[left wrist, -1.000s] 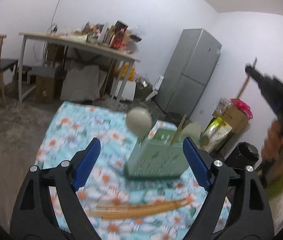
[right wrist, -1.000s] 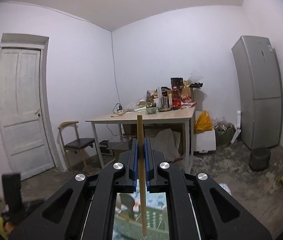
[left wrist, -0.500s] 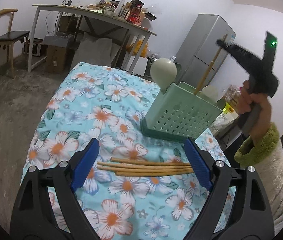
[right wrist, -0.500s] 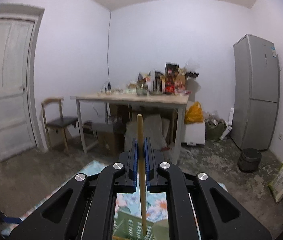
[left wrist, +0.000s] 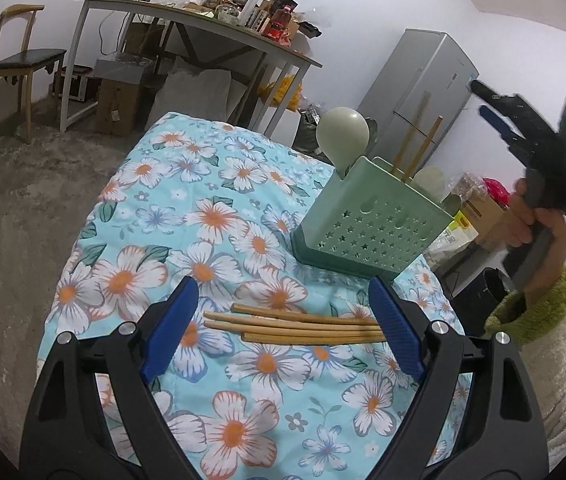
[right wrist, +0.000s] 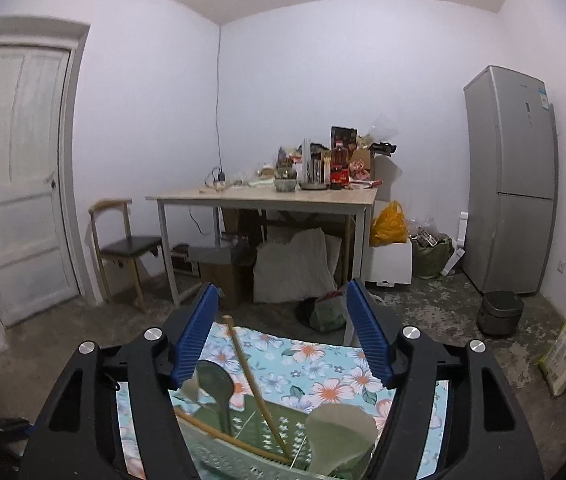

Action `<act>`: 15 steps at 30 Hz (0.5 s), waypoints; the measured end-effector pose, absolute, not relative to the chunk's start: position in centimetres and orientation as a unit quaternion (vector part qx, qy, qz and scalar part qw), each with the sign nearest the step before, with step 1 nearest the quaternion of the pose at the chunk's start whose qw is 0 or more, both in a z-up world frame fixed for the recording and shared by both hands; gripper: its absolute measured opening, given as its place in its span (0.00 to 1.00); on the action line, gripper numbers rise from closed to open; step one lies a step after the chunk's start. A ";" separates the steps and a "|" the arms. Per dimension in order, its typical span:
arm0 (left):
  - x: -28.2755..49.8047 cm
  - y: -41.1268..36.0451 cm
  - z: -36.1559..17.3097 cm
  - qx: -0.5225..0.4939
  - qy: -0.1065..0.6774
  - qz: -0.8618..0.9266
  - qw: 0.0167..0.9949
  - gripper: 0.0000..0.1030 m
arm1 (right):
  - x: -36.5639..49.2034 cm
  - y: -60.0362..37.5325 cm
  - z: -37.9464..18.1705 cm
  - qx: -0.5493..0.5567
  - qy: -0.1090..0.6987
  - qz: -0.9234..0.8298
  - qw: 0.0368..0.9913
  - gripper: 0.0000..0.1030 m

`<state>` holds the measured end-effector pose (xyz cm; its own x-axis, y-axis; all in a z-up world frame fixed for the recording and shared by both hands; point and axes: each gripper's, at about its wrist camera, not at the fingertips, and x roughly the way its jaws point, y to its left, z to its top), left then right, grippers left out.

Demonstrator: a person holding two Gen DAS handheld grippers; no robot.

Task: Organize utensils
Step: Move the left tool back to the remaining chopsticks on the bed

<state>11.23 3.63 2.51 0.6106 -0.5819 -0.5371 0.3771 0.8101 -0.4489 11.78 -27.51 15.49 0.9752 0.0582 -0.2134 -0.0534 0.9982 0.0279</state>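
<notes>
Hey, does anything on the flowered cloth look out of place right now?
Yes: four chopsticks lie loose on the cloth in front of the green holder, while two more already stand in it. Nothing looks spilled or broken.

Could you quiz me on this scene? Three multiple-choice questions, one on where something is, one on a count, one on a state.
1. Where do the loose chopsticks lie?
A. on the floral cloth, in front of the green holder
B. on the chair
C. on the fridge

2. How many chopsticks stand in the holder?
A. none
B. two
C. five

3. How is the left gripper?
A. shut on a spoon
B. open, holding nothing
C. shut on the cloth

Answers: 1 A, they rest on the cloth before the holder; 2 B, two sticks rise above its rim; 3 B, its blue pads stand wide apart.
</notes>
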 end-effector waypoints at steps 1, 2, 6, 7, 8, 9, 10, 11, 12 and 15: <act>11.2 3.6 2.5 -0.147 0.348 -0.271 0.885 0.80 | 11.2 -27.6 15.5 0.015 0.106 0.029 0.994 0.64; 11.2 3.6 2.4 -0.146 0.349 -0.272 0.885 0.80 | 10.3 -27.7 15.6 0.023 0.105 0.033 0.994 0.65; 11.1 3.4 2.2 -0.144 0.352 -0.277 0.882 0.80 | 7.4 -27.4 14.6 0.042 0.120 0.050 0.991 0.67; 11.0 3.3 2.2 -0.143 0.353 -0.278 0.882 0.80 | 6.9 -27.3 14.0 0.043 0.130 0.052 0.989 0.67; 10.9 3.1 2.1 -0.141 0.354 -0.279 0.881 0.80 | 6.5 -27.1 13.3 0.044 0.141 0.053 0.988 0.67; 10.9 3.0 2.0 -0.139 0.356 -0.280 0.881 0.80 | 6.1 -26.8 12.1 0.046 0.158 0.054 0.985 0.67; 10.8 2.9 1.9 -0.137 0.357 -0.281 0.880 0.80 | 5.7 -26.7 11.2 0.051 0.172 0.056 0.982 0.67; 10.8 2.8 1.9 -0.136 0.359 -0.283 0.879 0.80 | 5.4 -26.5 9.8 0.059 0.194 0.059 0.977 0.67; 10.8 2.6 1.7 -0.134 0.361 -0.284 0.878 0.80 | 5.2 -26.3 8.7 0.065 0.211 0.059 0.974 0.67; 10.6 2.1 1.2 -0.128 0.370 -0.289 0.874 0.80 | 4.4 -25.9 3.4 0.103 0.289 0.058 0.950 0.67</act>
